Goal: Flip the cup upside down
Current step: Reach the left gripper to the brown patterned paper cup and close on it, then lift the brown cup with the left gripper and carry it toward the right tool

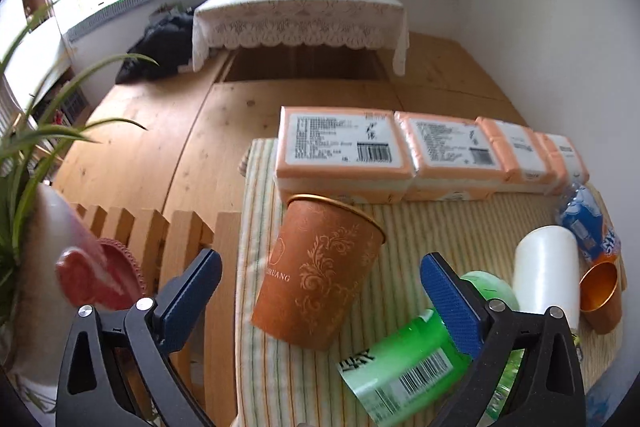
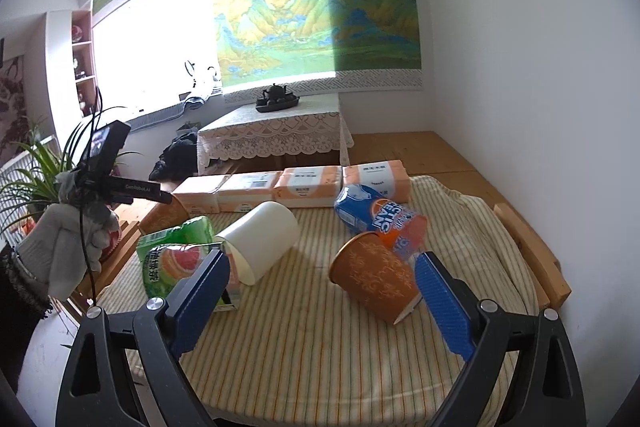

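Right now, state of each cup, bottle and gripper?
Left orange cup: upright, tilted, mouth up.
Right orange cup: on its side.
White cup: on its side.
Green bottle: lying down.
Blue-orange bottle: lying down.
Left gripper: jaws open, empty.
Right gripper: jaws open, empty.

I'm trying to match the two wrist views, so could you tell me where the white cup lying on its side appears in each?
Left wrist: the white cup lies at lower right, beyond the right finger of the left gripper.
Right wrist: it lies left of centre, beyond the left finger of the right gripper.
Shared landmark: the green carton beside it.
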### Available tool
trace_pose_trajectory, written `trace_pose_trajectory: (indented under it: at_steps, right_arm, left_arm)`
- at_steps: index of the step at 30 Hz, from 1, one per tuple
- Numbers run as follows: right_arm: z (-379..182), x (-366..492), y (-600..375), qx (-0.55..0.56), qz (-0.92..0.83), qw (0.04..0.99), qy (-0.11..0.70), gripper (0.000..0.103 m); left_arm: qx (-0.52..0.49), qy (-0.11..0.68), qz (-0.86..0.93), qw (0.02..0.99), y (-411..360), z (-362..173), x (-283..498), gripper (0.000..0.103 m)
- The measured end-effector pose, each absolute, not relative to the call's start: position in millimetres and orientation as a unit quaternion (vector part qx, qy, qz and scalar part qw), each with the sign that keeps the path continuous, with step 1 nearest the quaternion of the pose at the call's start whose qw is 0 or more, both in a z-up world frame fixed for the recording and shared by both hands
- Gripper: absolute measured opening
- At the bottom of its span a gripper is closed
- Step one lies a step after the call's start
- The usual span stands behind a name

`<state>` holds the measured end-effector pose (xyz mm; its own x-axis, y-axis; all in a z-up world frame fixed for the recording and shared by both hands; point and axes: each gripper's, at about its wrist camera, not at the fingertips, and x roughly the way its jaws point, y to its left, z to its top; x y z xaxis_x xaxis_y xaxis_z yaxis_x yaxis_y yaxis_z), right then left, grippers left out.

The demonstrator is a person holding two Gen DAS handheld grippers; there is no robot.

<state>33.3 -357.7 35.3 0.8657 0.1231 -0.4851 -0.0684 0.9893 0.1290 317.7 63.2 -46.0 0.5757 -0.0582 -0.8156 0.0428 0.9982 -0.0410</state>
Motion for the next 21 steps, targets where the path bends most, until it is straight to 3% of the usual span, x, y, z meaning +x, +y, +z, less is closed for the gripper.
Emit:
trace_pose_trajectory:
  at_steps: [6,11,21]
  right_arm:
    - [31.0,38.3,-362.8,0.06,0.048,0.963,0.258,0.092]
    - [28.9,39.2,-362.6,0.06,0.047,0.963,0.26,0.092]
    - [27.7,39.7,-367.0,0.063,0.039,0.961,0.265,0.092]
  left_arm:
    - [-0.017,0.482,-0.042,0.875,66.2,-68.2,329.9,0.094]
    - [-0.024,0.502,-0.054,0.863,65.1,-84.6,335.7,0.076]
    - [-0.023,0.48,-0.059,0.875,61.5,-83.8,324.7,0.072]
